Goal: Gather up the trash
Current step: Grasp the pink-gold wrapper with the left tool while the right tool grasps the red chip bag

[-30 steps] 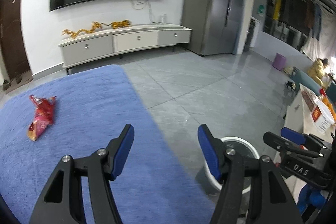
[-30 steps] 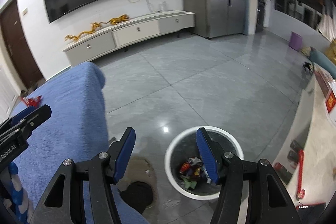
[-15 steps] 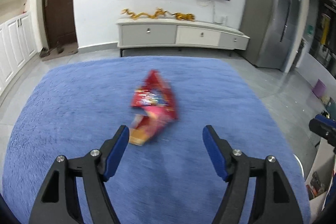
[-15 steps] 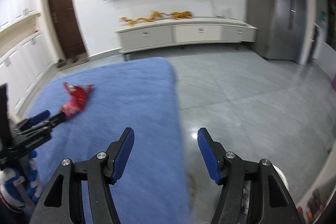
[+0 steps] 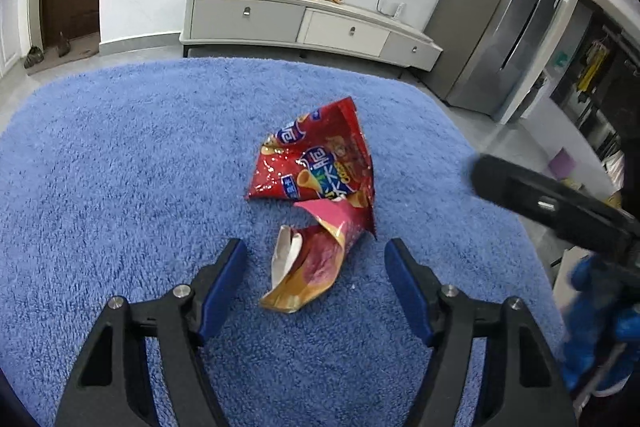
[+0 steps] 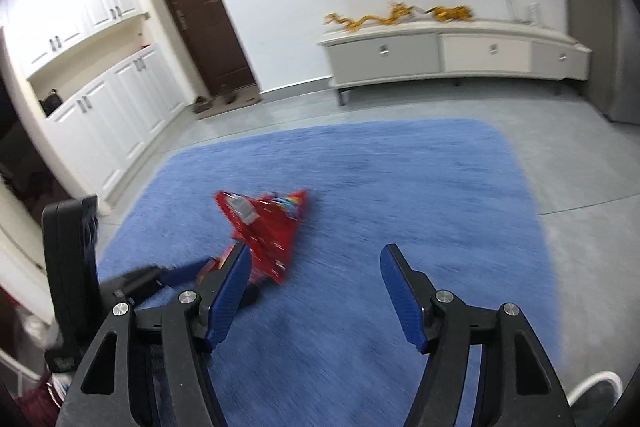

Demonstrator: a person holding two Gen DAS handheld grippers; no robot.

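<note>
A: Wrapper (image 5: pixel 316 183) first. Where does it sit?

B: Middle of the left wrist frame, on the blue rug (image 5: pixel 120 187). It is red, crumpled and torn open, its gold-lined end nearest the camera.

A: And the left gripper (image 5: pixel 314 263)?

B: At the bottom of that frame. The wrapper's near end lies between its blue pads (image 5: pixel 224 287), touching neither. The jaws stand fairly wide and are closing.

A: Right gripper (image 6: pixel 314 281)?

B: At the bottom of the right wrist frame, over bare rug. Jaws fairly wide and opening, nothing between them. The wrapper shows just above and behind its left pad (image 6: pixel 228 299), blurred.

A: Anything else?

B: A trash bin (image 6: pixel 596 393) rim, lower right corner of the right wrist frame. A white cabinet (image 5: pixel 304 23) at upper centre of the left wrist frame.
</note>
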